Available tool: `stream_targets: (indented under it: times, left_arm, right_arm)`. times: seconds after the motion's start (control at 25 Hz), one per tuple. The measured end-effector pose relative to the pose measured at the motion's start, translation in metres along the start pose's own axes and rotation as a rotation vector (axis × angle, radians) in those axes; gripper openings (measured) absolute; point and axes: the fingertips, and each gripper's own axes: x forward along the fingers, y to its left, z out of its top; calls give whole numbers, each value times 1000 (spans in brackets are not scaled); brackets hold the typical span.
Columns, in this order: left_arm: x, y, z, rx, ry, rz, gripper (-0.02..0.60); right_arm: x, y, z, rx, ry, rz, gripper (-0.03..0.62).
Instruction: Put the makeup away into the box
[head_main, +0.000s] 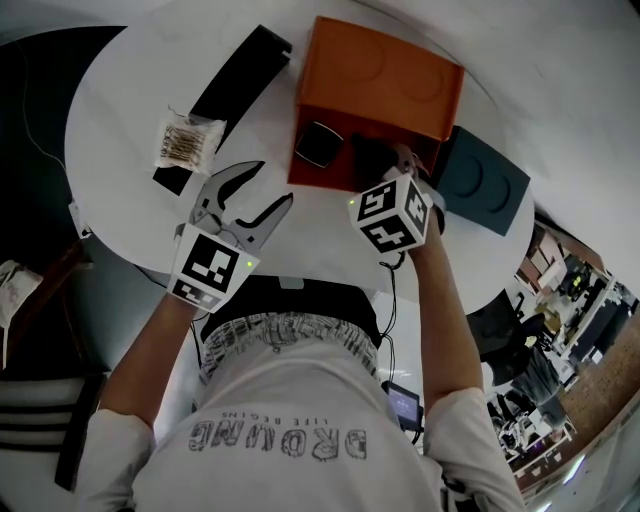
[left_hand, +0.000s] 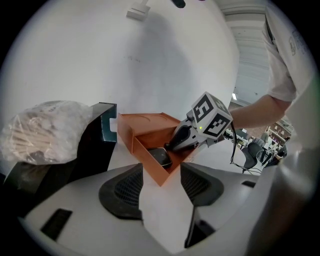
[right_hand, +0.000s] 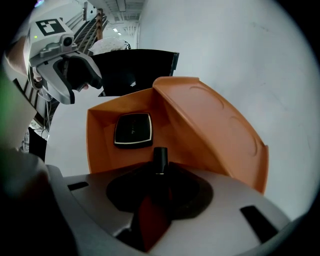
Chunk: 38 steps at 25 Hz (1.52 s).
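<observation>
Obs: right tool (right_hand: 160, 182) tipped steeply over the open orange box (head_main: 400, 75), jaws narrow, clamped on a slim black tube (right_hand: 160, 156). Judged poised to drop it beside the black compact (right_hand: 133, 130) lying inside. The left tool (left_hand: 162, 185) is spread wide and empty above the bench (head_main: 120, 100). Tube's lower end is hidden by the pads; lipstick or mascara, cannot tell.

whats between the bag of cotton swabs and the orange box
Head view: the long black case under the bag of cotton swabs, then bare white table up to the orange box.
</observation>
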Motion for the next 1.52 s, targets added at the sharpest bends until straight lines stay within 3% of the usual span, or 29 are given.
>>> stream_targets:
  times: [0.24, 0.76, 1.52]
  left_arm:
    - [-4, -4, 3, 15, -5, 6, 258]
    - [-15, -32, 42, 112, -71, 16, 258]
    - [-71, -77, 102, 302, -184, 112, 258]
  right_arm:
    - [-9, -2, 7, 53, -58, 6, 166]
    - [-75, -15, 8, 148, -239, -93, 163]
    - [-210, -8, -31, 257, -453, -278, 123]
